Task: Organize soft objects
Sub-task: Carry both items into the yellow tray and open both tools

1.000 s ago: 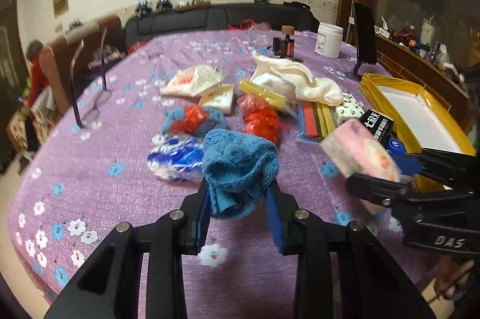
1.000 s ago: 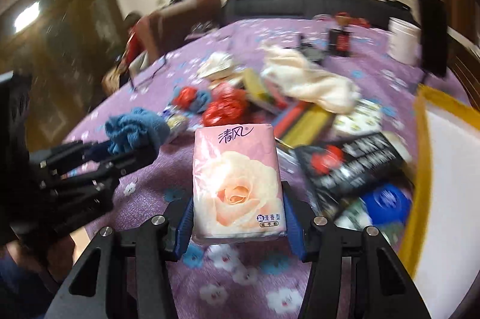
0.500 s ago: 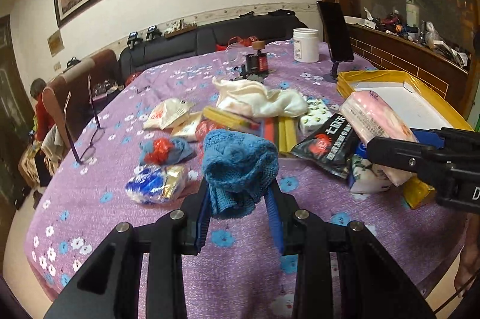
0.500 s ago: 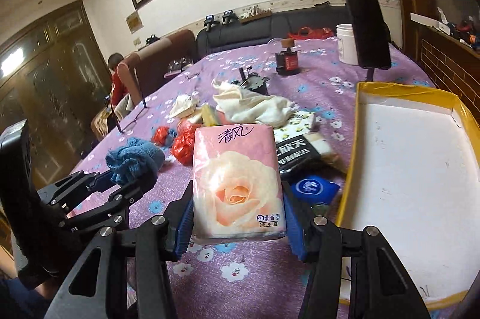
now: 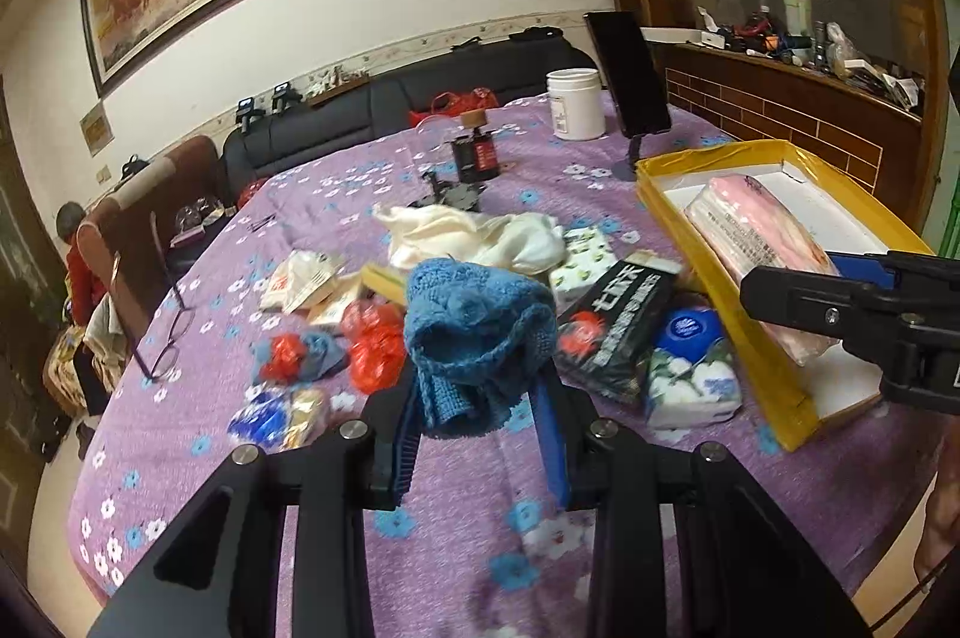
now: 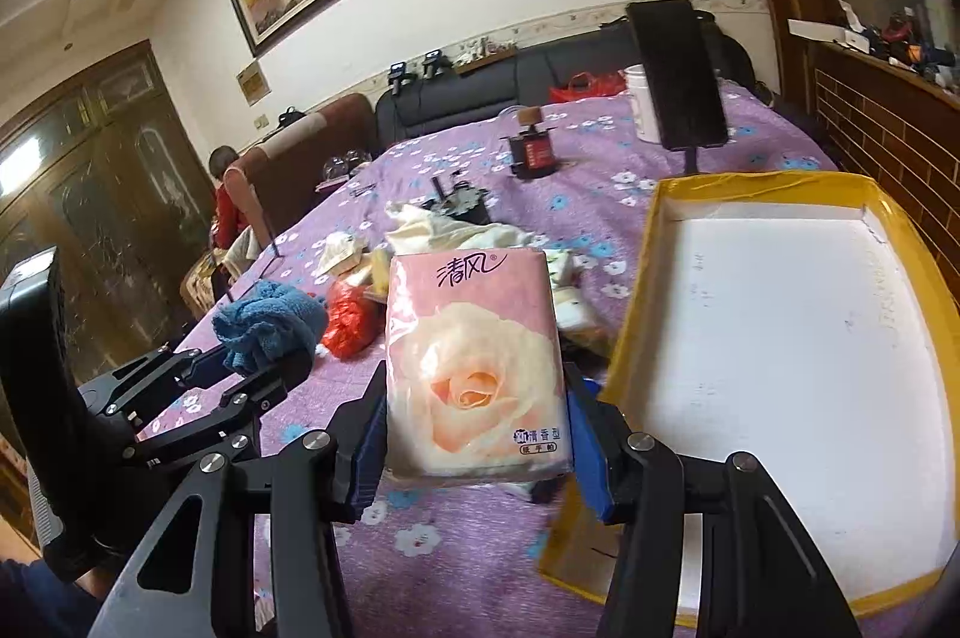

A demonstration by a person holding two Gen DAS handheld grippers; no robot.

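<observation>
The left gripper [image 5: 480, 434] is clamped on a crumpled blue knitted cloth [image 5: 477, 332], held clear above the surface [image 5: 312, 464], which is covered by a purple floral cloth. The right gripper [image 6: 477, 434] is clamped on a pink tissue pack [image 6: 474, 362] printed with a rose; in the left wrist view the pack [image 5: 762, 248] hangs over the near end of the yellow-rimmed tray [image 6: 636, 302]. The tray's white floor is bare in the right wrist view.

Loose items lie on the surface beside the tray: a cream cloth [image 5: 480, 236], a black packet [image 5: 612, 332], a blue-and-white tissue pack [image 5: 690, 368], red plastic bags [image 5: 375, 344] and a white packet [image 5: 297, 281]. A phone on a stand [image 5: 630, 80] and a white jar [image 5: 575, 104] stand at the far edge.
</observation>
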